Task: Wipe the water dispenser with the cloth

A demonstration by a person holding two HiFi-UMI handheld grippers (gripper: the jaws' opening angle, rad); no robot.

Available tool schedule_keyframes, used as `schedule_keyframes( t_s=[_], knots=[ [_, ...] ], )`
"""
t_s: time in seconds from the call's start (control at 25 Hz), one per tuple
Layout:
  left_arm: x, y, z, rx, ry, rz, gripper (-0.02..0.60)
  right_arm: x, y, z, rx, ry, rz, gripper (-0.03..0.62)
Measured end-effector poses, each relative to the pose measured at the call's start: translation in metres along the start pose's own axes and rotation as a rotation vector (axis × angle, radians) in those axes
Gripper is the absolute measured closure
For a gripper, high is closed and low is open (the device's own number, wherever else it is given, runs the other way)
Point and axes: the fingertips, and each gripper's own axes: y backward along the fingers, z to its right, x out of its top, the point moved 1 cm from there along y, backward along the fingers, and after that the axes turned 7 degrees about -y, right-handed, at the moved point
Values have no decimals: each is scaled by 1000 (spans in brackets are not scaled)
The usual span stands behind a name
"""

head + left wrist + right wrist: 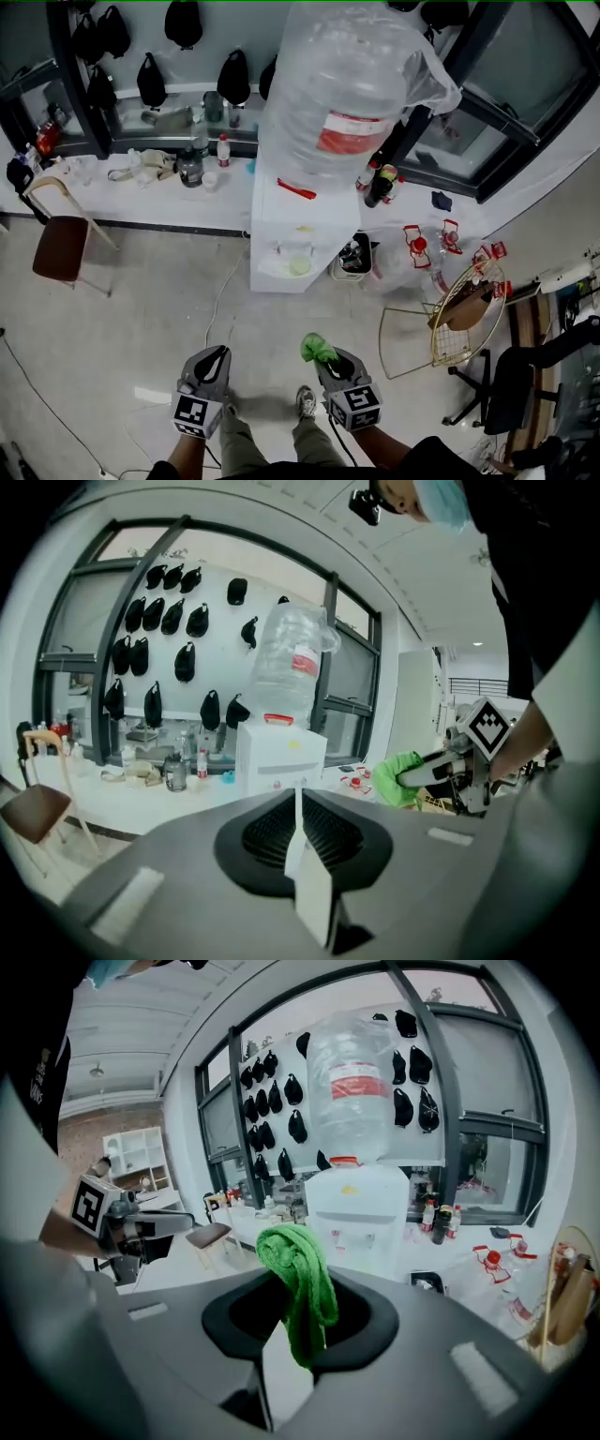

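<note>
The green cloth (298, 1279) is clamped between the closed jaws of the right gripper (328, 360). In the right gripper view it is bunched. Its long axis runs up and down: a rounded knot stands above the jaws and the loose end hangs down in front of them. The part inside the jaws is hidden. In the head view only a small green tuft shows at the gripper's tip, pointing toward the water dispenser (291, 225).

The left gripper (217, 354) is beside the right one, its jaws together with nothing between them.

The white dispenser stands well apart from both grippers, on the floor (141, 319) against the long white surface (141, 199). A large clear bottle (342, 84) hides its top in the head view. Its taps are too small to make out well.
</note>
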Motion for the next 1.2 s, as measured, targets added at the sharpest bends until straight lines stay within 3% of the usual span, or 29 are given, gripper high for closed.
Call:
schedule_keyframes(
  t_s=[0.24,0.44,0.64,0.84,1.2],
  knots=[
    [-68,-56,19,40,31,8,578,-39,-52,35,64,-6,5,499],
    [-113,-101,11,58,78,-25,578,-85,-120,50,91,3,-6,499],
    [-169,-140,-12,76,59,17,578,-129,-200,58,115,66,21,499],
    [-226,-176,-39,83,30,58,578,-165,-279,64,122,111,103,499],
    [-314,-216,-66,76,-66,124,578,-192,-385,65,142,216,300,499]
  ],
)
